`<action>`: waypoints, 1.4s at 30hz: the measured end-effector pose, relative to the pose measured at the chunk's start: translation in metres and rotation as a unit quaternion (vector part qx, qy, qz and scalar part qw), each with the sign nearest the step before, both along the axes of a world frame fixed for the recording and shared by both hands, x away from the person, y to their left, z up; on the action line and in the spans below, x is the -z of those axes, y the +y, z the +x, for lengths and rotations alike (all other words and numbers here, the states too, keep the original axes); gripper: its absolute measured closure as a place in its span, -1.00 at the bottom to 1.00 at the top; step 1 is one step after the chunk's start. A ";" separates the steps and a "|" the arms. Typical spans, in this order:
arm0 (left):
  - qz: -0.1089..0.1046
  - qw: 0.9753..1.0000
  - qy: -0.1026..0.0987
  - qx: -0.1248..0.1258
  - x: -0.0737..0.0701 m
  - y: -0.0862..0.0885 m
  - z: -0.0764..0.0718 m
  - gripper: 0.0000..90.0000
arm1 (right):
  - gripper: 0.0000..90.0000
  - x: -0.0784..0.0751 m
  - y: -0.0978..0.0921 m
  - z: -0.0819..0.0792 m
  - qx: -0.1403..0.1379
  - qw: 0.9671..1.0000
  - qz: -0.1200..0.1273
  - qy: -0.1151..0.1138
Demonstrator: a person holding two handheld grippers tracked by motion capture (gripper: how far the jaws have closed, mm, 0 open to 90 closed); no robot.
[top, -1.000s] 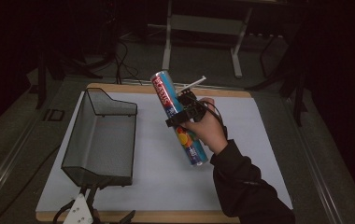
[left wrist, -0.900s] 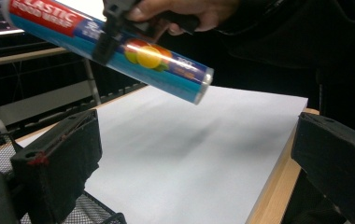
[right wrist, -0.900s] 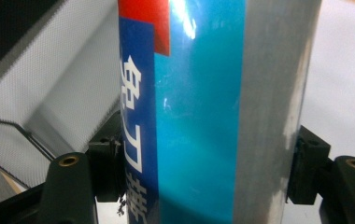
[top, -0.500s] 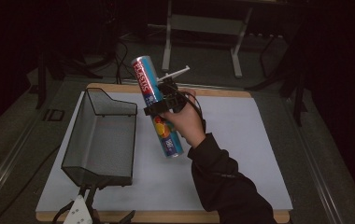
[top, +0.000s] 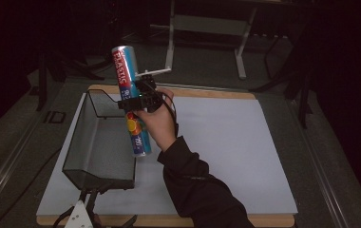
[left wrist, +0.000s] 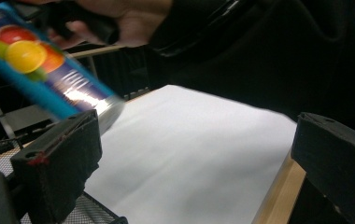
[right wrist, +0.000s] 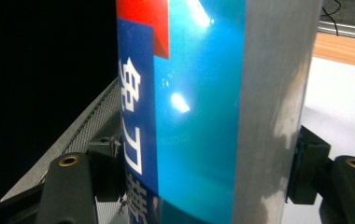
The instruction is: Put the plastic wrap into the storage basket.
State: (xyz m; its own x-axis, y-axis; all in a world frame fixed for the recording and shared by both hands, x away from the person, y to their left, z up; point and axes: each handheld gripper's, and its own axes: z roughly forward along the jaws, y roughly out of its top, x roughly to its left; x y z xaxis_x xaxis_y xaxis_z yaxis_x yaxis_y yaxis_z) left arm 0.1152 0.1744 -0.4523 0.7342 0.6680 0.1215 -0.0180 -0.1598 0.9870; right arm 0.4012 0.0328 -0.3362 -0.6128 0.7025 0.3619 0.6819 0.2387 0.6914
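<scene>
Resting at the near edge of the counter [top: 245, 156], the left claw [top: 81, 216] sat low with its two black jaws wide apart and nothing between them. Just past it stood a dark mesh basket [top: 100, 142] on the white sheet, its open top facing up. Beside the basket's right wall, a hand [top: 158, 124] held the right claw [top: 138, 102] up in the air. That claw was squeezed tight on a long blue box of wrap [top: 130, 97], with one jaw on each side of it. The box was tilted, its top leaning away and to the left, and its bottom end hung near the basket's right rim. Fruit pictures showed on its lower part.
</scene>
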 end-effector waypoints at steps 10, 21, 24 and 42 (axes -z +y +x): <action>-0.003 1.000 -0.002 0.003 -0.001 0.000 -0.002 -0.94 | -0.30 0.023 0.038 -0.006 0.013 1.000 -0.003 -0.017; 0.005 1.000 0.004 -0.002 0.000 -0.001 -0.002 -0.94 | -0.30 0.063 0.064 -0.007 0.027 1.000 -0.003 0.002; 0.004 1.000 0.001 -0.001 0.000 -0.001 -0.002 -0.94 | -0.30 0.074 0.069 -0.010 0.029 0.999 -0.016 0.008; 0.005 1.000 0.001 -0.004 0.001 -0.001 -0.002 -0.94 | -0.30 0.115 0.071 -0.018 0.046 0.995 -0.055 0.068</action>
